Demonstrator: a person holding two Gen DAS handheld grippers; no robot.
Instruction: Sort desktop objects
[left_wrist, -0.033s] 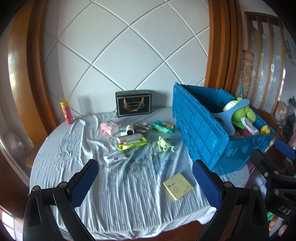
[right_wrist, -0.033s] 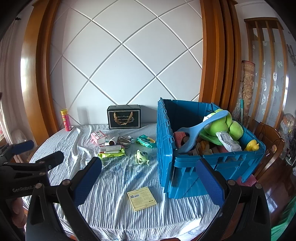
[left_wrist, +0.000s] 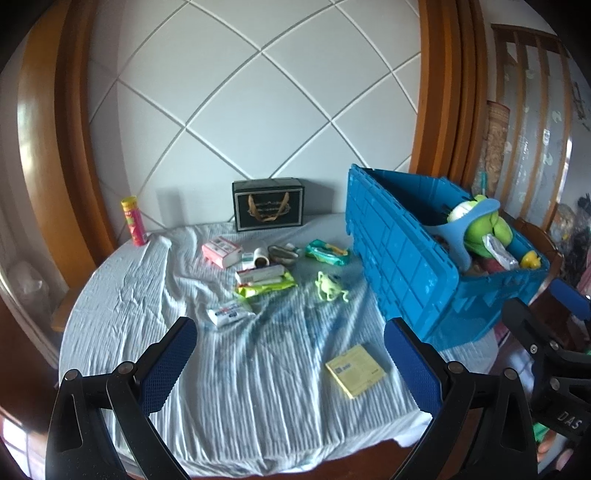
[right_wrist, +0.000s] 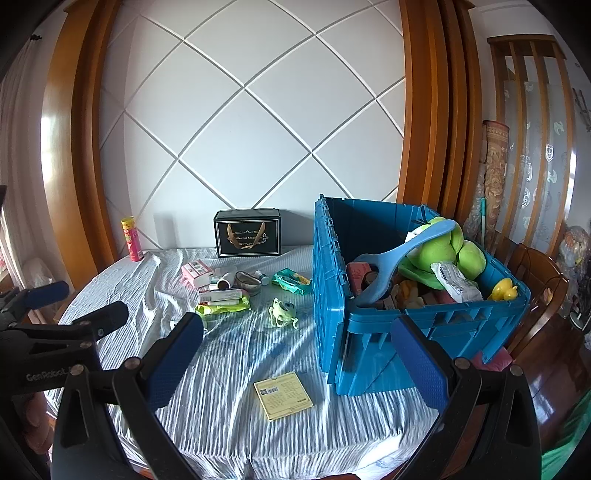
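- Left wrist view: the left gripper (left_wrist: 290, 360) hangs over the near part of the table, jaws spread to their widest, nothing between the blue pads.
- Right wrist view: the right gripper (right_wrist: 297, 363) likewise stands fully spread and holds nothing; it is nearer the blue crate (right_wrist: 417, 328).
- Table is covered by a wrinkled pale blue cloth (left_wrist: 236, 387).
- Yellow sticky-note pad (left_wrist: 355, 370) lies flat on the cloth near the front edge, just beside the crate's near corner, apart from the other items.
- Small green one-eyed toy (left_wrist: 330, 286) lies on the cloth left of the crate wall, not touching it.
- Behind the toy: a teal wipes packet (left_wrist: 327, 252), a pink box (left_wrist: 221, 251), a tipped small bottle (left_wrist: 260, 257), and a flat carton stacked on a lime-green packet (left_wrist: 266, 284).
- White sachet (left_wrist: 229, 313) lies alone, nearer the left gripper.
- Black gift box (left_wrist: 268, 209) stands upright against the wall; a pink and yellow tube (left_wrist: 133, 220) stands at the far left edge.
- Crate is filled: a green plush (right_wrist: 447, 251), a light blue scoop handle (right_wrist: 399, 258) leaning out, a yellow duck (right_wrist: 504, 290) in the right corner.
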